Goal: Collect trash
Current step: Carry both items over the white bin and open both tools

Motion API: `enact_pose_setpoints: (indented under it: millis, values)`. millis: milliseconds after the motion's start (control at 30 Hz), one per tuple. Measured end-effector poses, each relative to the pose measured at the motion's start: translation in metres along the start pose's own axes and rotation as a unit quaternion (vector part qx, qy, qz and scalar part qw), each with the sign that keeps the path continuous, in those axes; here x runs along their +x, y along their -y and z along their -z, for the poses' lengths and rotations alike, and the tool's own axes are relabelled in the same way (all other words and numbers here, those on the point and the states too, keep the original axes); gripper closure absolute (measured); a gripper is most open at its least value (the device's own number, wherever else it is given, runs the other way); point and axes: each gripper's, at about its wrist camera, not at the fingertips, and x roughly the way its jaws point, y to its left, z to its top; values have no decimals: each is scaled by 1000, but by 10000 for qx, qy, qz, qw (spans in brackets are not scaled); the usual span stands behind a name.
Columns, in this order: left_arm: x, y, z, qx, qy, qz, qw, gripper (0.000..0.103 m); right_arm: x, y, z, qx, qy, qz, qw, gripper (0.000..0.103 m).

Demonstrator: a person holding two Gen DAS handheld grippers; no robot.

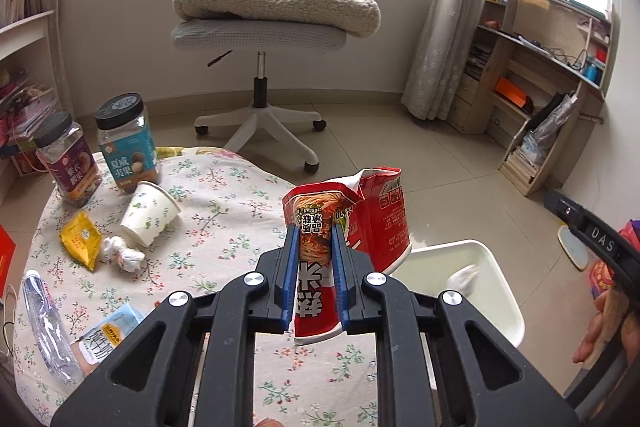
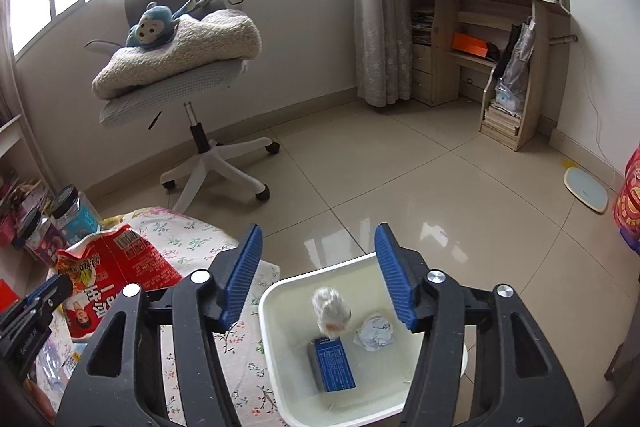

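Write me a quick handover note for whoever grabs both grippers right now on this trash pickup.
Left gripper: shut on the red noodle wrapper, held above the table edge, not yet over the white bin.
Right gripper: open, empty, above the bin.
Done: a blue carton, a crumpled paper ball and a clear plastic bottle lie in the bin.
Left on the floral tablecloth: tipped paper cup, yellow packet, crumpled tissues, plastic bottle, light blue packet. The two nut jars look like keepers.
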Motion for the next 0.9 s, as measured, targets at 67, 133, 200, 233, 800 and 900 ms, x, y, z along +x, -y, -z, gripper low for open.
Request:
enact_pose_setpoints:
  millis: [67,133,200,233,800,900]
  values:
    - [4,14,2,63,-95,150,9998,87,-3,15,-2,192,61,117,9997,37]
    - [6,30,4,171,-131,269,9994,87,-5,28,-5,347,104,204,9991,36]
    - [8,47,4,231,-152,406,9988,87,-8,40,-6,517,179,316,9980,30]
    - [9,54,4,244,-181,496,9983,87,-10,47,-6,596,218,357,9973,30]
    - [16,112,6,516,-445,1143,9911,62,-34,75,-7,702,799,1062,9886,7]
    - [9,99,2,539,-209,778,9953,57,-38,59,-3,438,901,1098,9889,7]
